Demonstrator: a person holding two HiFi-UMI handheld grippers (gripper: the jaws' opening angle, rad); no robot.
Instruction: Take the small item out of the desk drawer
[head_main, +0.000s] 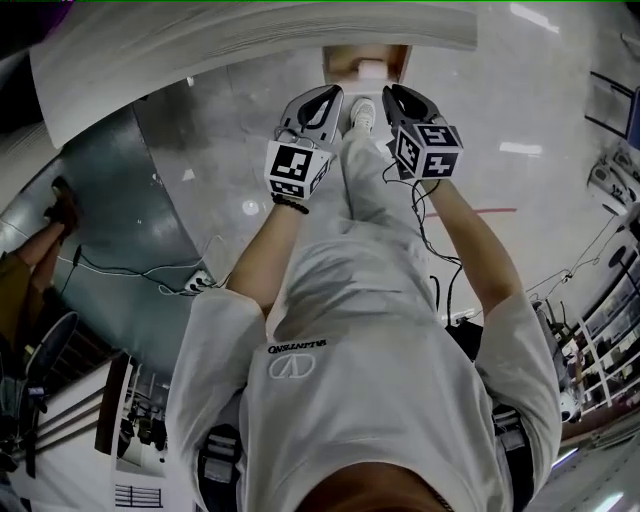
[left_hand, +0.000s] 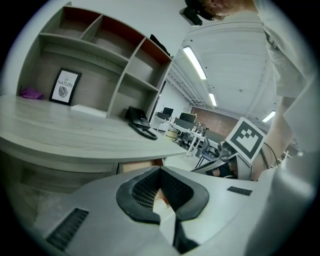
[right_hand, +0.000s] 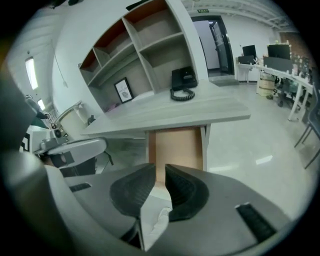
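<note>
The small item (head_main: 371, 69) shows only in the head view, as a pale block lying in the open drawer (head_main: 340, 62) that stands out from under the desk (head_main: 250, 40), at the drawer's end nearer the person. It lies ahead of both tools and apart from them, in line with the gap between the left gripper (head_main: 334, 93) and the right gripper (head_main: 393, 92), whose tips are just short of the drawer in that view, with the person's white shoe (head_main: 362, 112) between them. The block is too small and too pale to tell which way it points or where its long axis runs; it looks roughly square. Neither gripper view shows it: the right gripper view looks along the drawer's bare tan bottom, the near end hidden behind the jaws, and the left gripper view catches only a tan strip of the drawer below the desk edge. The left gripper's jaws meet at their tips, with nothing held between the pads. The right gripper's jaws stand a narrow slit apart, the pads on nothing, and the drawer's tan floor shows through the slit. Both grippers hang in the air, touching neither drawer nor desk, side by side and close together
</note>
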